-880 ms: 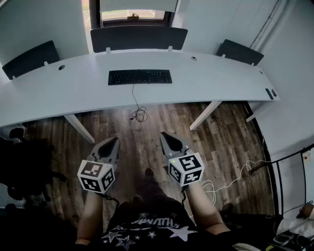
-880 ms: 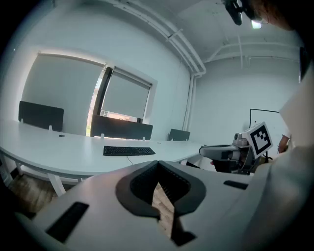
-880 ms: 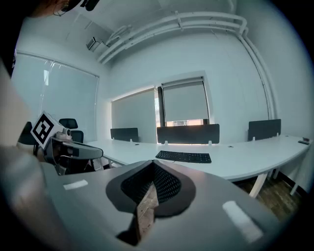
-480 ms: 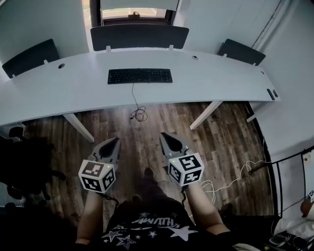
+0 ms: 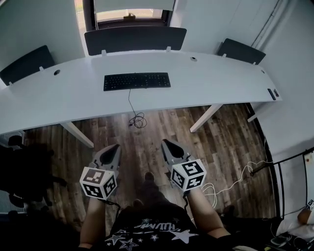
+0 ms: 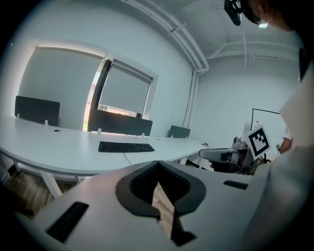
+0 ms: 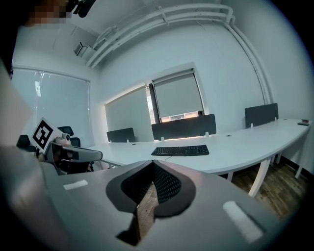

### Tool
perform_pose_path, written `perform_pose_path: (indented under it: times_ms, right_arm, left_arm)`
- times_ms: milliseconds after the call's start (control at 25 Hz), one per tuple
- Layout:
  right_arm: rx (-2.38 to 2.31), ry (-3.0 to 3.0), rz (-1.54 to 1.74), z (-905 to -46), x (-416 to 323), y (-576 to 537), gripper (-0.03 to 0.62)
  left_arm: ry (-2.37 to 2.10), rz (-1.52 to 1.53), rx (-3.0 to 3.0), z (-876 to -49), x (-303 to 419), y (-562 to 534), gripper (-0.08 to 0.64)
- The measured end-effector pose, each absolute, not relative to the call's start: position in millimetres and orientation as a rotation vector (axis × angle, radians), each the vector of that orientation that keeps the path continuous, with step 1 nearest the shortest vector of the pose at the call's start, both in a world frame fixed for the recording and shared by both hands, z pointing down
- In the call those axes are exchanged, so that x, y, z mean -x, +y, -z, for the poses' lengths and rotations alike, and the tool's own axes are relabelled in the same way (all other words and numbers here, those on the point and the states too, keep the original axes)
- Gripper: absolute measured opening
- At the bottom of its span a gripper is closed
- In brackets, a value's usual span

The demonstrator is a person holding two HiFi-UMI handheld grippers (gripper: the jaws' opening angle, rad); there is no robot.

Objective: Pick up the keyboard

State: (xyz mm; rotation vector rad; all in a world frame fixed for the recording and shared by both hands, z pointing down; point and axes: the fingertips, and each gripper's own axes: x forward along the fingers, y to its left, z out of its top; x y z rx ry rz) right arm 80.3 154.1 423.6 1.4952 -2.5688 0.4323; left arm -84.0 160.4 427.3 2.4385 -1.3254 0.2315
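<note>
Both grippers are clenched with nothing in them. The left gripper [image 5: 115, 147] and the right gripper [image 5: 165, 142] each have their jaws pressed together, and only wooden floor shows through the slit under the tips. They hang side by side over the floor [image 5: 147, 128], on the near side of the worktop [image 5: 206, 83] and well short of its front edge. Their noses point toward it and tip down a bit.

The keyboard [image 5: 137, 81] lies flat on the worktop, about midway between its front and back edges, well apart from both grippers. Its cable [image 5: 130, 100] drops off the worktop's front edge into a loose coil on the floor below. Three dark panels [image 5: 135, 38] stand along the worktop's back edge. The middle one sits right behind the keyboard, and there's a window [image 5: 130, 14] beyond that.
</note>
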Motion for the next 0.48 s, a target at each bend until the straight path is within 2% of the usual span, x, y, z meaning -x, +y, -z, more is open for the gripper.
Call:
perform_pose_path:
  times_ms: [480]
  right_arm:
    - [-1.557, -2.613, -0.346, -409, -110, 69, 0.003]
  left_arm:
    - [-1.363, -0.253, -2.433, -419, 73, 84, 0.009]
